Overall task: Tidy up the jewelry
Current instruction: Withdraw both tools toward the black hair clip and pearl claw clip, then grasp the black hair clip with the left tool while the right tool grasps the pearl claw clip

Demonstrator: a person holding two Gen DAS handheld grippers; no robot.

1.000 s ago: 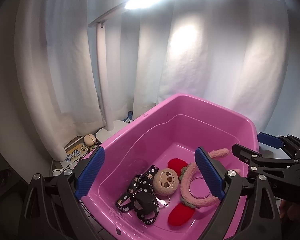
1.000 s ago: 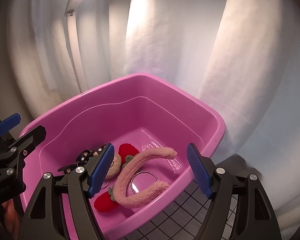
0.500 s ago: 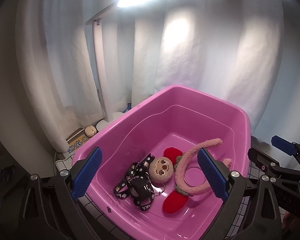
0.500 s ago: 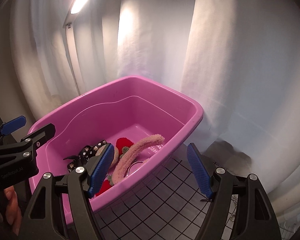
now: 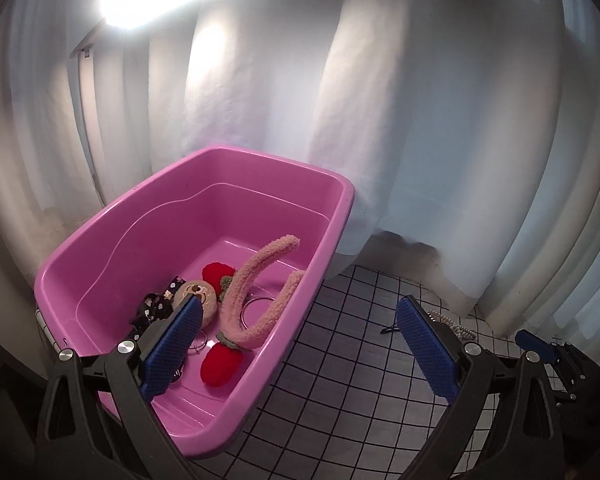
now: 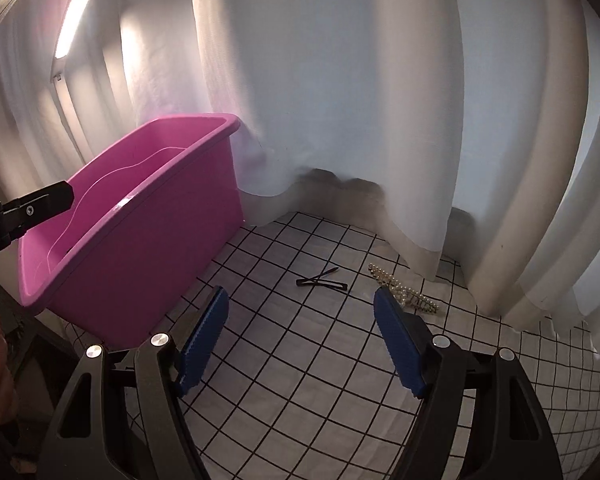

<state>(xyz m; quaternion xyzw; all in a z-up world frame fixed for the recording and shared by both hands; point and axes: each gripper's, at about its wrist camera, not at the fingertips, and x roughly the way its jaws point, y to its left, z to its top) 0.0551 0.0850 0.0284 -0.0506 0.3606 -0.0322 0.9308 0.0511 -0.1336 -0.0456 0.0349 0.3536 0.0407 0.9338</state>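
A pink tub (image 5: 332,216) holds a fuzzy pink headband (image 5: 256,284), red plush pieces (image 5: 220,364), a plush face charm (image 5: 196,294), a black patterned strap (image 5: 160,300) and a metal ring (image 5: 258,306). My left gripper (image 5: 300,348) is open and empty above the tub's right rim. My right gripper (image 6: 302,336) is open and empty over the checked cloth, right of the tub (image 6: 160,216). A black hair clip (image 6: 320,281) and a pearl hair clip (image 6: 402,288) lie on the cloth ahead of it; the pearl clip (image 5: 454,325) also shows in the left wrist view.
A white checked cloth (image 6: 300,380) covers the table. White curtains (image 6: 340,100) hang close behind. A lit desk lamp (image 6: 74,26) stands at the back left. The left gripper's finger (image 6: 32,206) shows at the left in the right wrist view.
Both grippers have swung right and pulled back from the tub. The right wrist view now takes in the cloth with the two hair clips. Both stay open and empty.
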